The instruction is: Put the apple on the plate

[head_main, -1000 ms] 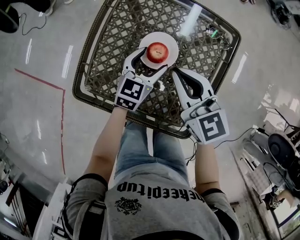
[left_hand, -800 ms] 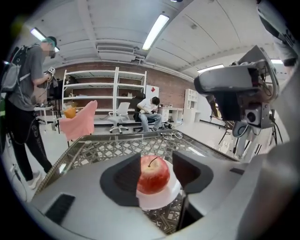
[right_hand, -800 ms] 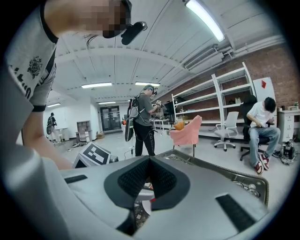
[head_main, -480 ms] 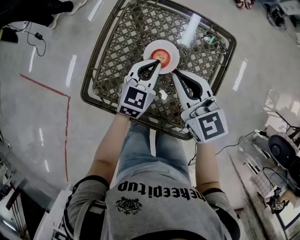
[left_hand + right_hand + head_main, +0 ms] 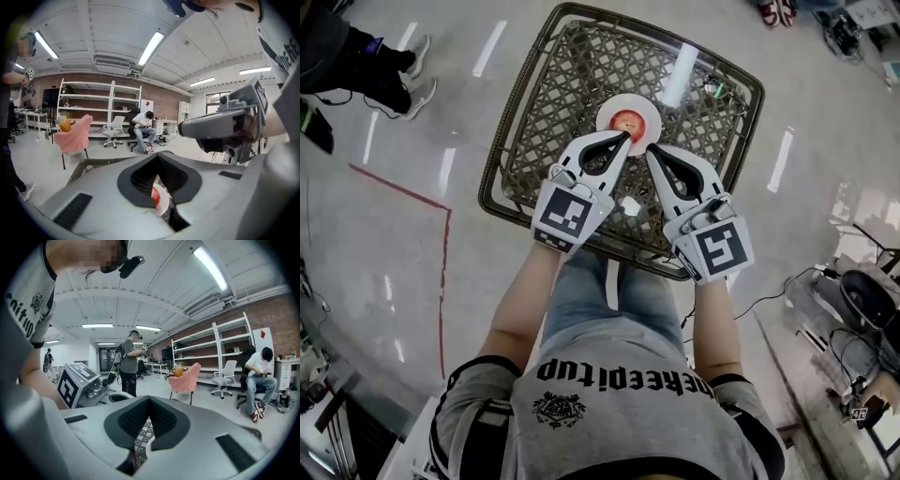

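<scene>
Now the apple [image 5: 625,122] sits by itself on the small white plate [image 5: 645,114], toward the far middle of the wicker desk [image 5: 553,84]. A second ago the left gripper [image 5: 624,138] had its jaws spread wide around the fruit. Since then they have let go, closed tip to tip on nothing, and drawn back toward the person, so their tip now lies just at the near side of the plate in the head view. Its own camera confirms this: the pads meet, and the red of the apple and the plate's white rim show only through the gap behind them, well clear of the jaws. The desk also looks smaller and further below than before, which suggests both hands have come up. By my judgement the placing is done and only the withdrawal is left. The right gripper [image 5: 650,149] has its jaws closed and empty too, and has taken no part in the handling. Both grippers are held side by side over the near half of the desk, pointing away from the person. Their tips angle in toward the plate, their marker cubes face up, and the forearms are stretched forward.
</scene>
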`<state>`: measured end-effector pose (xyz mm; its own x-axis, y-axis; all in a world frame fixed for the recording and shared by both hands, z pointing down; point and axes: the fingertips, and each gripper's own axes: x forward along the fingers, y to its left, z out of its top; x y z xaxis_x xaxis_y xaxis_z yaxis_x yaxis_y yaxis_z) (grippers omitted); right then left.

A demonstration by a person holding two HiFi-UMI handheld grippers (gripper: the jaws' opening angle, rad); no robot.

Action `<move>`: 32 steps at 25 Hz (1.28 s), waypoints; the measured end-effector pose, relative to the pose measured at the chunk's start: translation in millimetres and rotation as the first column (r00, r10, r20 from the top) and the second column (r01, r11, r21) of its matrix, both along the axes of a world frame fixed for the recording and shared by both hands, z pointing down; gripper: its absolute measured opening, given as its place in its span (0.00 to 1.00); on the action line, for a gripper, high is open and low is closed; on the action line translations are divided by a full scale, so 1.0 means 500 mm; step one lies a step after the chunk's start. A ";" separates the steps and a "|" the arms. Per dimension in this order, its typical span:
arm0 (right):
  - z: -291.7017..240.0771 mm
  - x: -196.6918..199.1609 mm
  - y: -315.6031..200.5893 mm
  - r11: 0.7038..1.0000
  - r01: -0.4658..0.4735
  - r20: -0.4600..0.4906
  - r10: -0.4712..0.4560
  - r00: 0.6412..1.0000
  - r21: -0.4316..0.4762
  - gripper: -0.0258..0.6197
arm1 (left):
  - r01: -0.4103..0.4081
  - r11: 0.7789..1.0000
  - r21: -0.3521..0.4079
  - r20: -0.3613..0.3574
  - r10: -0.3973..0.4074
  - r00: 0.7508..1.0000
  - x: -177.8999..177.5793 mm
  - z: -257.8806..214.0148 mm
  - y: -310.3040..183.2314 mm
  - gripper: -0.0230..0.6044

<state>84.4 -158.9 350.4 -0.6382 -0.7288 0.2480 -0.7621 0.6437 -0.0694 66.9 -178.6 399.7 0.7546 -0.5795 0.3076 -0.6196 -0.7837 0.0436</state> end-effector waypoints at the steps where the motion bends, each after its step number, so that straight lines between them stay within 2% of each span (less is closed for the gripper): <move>1: -0.006 -0.002 0.001 1.000 -0.004 0.002 0.004 1.000 0.003 0.04 | -0.010 1.000 0.011 -0.005 0.011 1.000 -0.001 -0.017 0.004 0.05; 6: -0.035 -0.010 0.011 1.000 -0.022 -0.002 0.022 1.000 0.008 0.04 | -0.042 0.997 0.064 -0.026 0.044 0.999 -0.011 -0.087 0.022 0.05; 21: -0.118 -0.047 0.051 0.995 -0.070 0.008 0.070 0.998 0.073 0.04 | -0.108 0.983 0.149 -0.087 0.122 0.989 -0.048 -0.216 0.080 0.05; 28: -0.144 -0.059 0.083 0.991 -0.085 0.007 0.085 0.996 0.102 0.04 | -0.105 0.988 0.115 -0.114 0.118 0.986 -0.061 -0.243 0.113 0.05; 32: -0.161 -0.067 0.099 0.989 -0.095 0.020 0.093 0.995 0.112 0.04 | -0.113 0.986 0.123 -0.122 0.128 0.984 -0.067 -0.263 0.130 0.05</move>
